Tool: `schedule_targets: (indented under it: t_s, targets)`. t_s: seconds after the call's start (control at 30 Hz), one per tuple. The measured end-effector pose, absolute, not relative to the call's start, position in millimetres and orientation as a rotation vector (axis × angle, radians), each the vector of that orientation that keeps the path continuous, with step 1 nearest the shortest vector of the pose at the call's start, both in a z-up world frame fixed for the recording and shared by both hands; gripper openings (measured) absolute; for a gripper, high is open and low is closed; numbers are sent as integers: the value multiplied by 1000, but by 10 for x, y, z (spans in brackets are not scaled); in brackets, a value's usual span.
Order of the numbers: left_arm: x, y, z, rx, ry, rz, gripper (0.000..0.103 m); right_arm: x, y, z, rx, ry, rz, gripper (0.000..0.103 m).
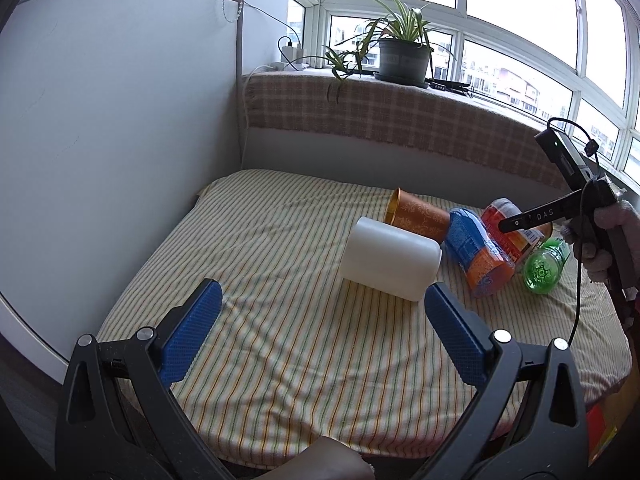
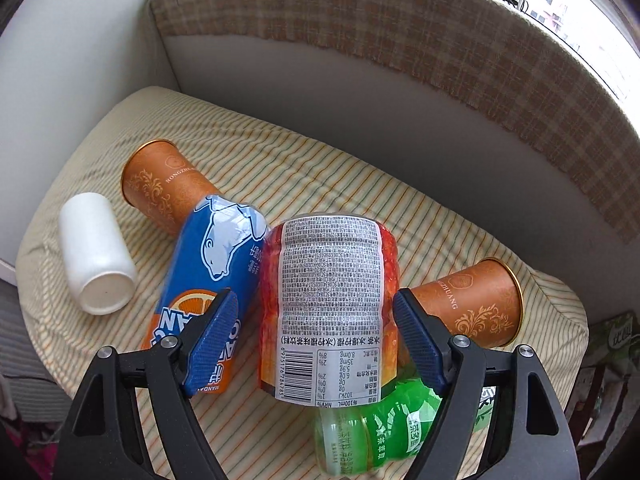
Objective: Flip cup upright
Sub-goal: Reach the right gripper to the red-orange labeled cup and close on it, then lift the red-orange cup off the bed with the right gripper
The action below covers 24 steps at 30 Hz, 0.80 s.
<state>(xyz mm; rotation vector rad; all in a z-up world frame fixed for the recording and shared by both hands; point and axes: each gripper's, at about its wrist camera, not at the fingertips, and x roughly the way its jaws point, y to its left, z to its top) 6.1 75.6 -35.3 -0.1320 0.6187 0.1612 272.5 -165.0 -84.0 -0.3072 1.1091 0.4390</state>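
The left hand-held gripper point(image 1: 322, 308) hangs wide open and empty just short of the white cup point(image 1: 390, 258), which lies on its side on the striped bed point(image 1: 280, 360). The right hand-held gripper point(image 2: 316, 334) is also spread wide, straddling a red-labelled bottle point(image 2: 328, 300) without pinching it. Beyond lie a blue bottle point(image 2: 208, 264), a green bottle point(image 2: 372, 436) and two brown paper cups point(image 2: 164, 184) on their sides. This looks like the approach step: next, close on a cup's wall and tip it upright.

"RONGZHUANG" on orange cup point(image 2: 170, 188) at 10 o'clock; "DAS" on right gripper's finger point(image 1: 538, 216); barcode 6975176784785, "102kJ", "35mg" on red bottle point(image 2: 328, 304), centre; "MANDARIN" partly on blue bottle point(image 2: 208, 280).
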Motion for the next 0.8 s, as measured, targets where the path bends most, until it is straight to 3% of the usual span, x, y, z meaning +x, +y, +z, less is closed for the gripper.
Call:
schedule_targets:
  t_s: [0.8]
  targets:
    - [92,752,-376,-136,624,165,103,3012,-1449,-1065,-433,1150,428,81]
